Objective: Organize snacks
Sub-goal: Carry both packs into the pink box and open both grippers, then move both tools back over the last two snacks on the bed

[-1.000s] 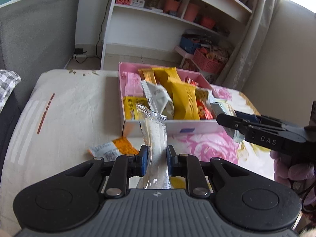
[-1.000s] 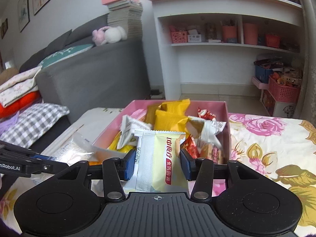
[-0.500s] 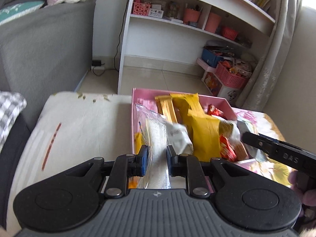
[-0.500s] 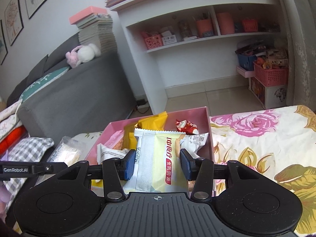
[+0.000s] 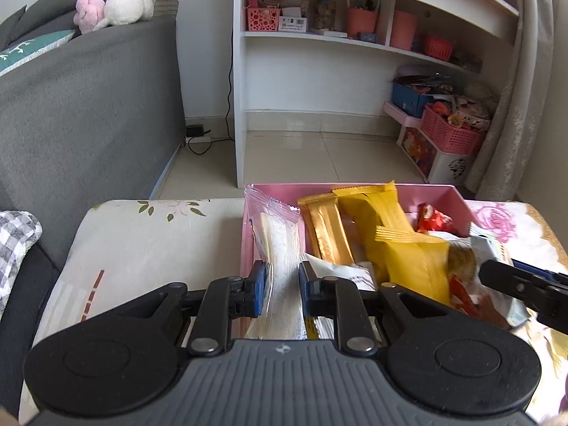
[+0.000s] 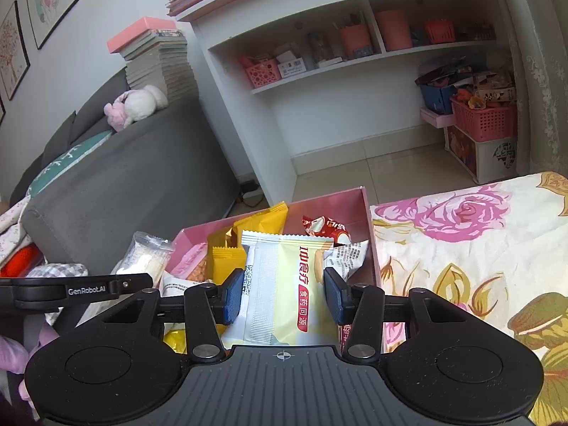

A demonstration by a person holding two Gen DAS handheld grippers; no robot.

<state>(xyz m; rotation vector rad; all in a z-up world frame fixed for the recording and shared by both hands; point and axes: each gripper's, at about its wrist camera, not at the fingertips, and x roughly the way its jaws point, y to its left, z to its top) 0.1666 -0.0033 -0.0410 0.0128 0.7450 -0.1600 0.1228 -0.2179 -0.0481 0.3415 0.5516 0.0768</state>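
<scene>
Domestic interior seen from both wrist cameras: white shelving (image 5: 319, 35) stands against the far wall over pale floor tiles, a grey sofa (image 5: 88, 106) runs along the left with a plush toy (image 5: 113, 9) on its back, and pink baskets (image 6: 484, 119) sit on the floor near a curtain. My work surface is a table under a floral cloth (image 6: 461, 248), cream on the left half and printed with pink roses on the right. On it sits an open pink box (image 5: 458, 198), already crowded with yellow wrappers (image 5: 411, 266), a red candy packet (image 6: 325, 227) and other snacks. My left gripper (image 5: 282, 280) is clamped narrow on a clear packet (image 5: 280, 241) of pale wafers; the packet's long axis runs away from the camera, tilted slightly left, its crimped far end reaching over the box's left wall. My right gripper (image 6: 282, 296) pinches a pale yellow-and-white packet (image 6: 284, 284) by its two long edges, jaws partly spread to the packet's width; this packet stands lengthwise along the fingers, serrated top seal pointing away toward the box's far wall, red printed characters running down its face. It hangs above the box's near right portion. Each gripper's fingertip appears at the edge of the other's view.
</scene>
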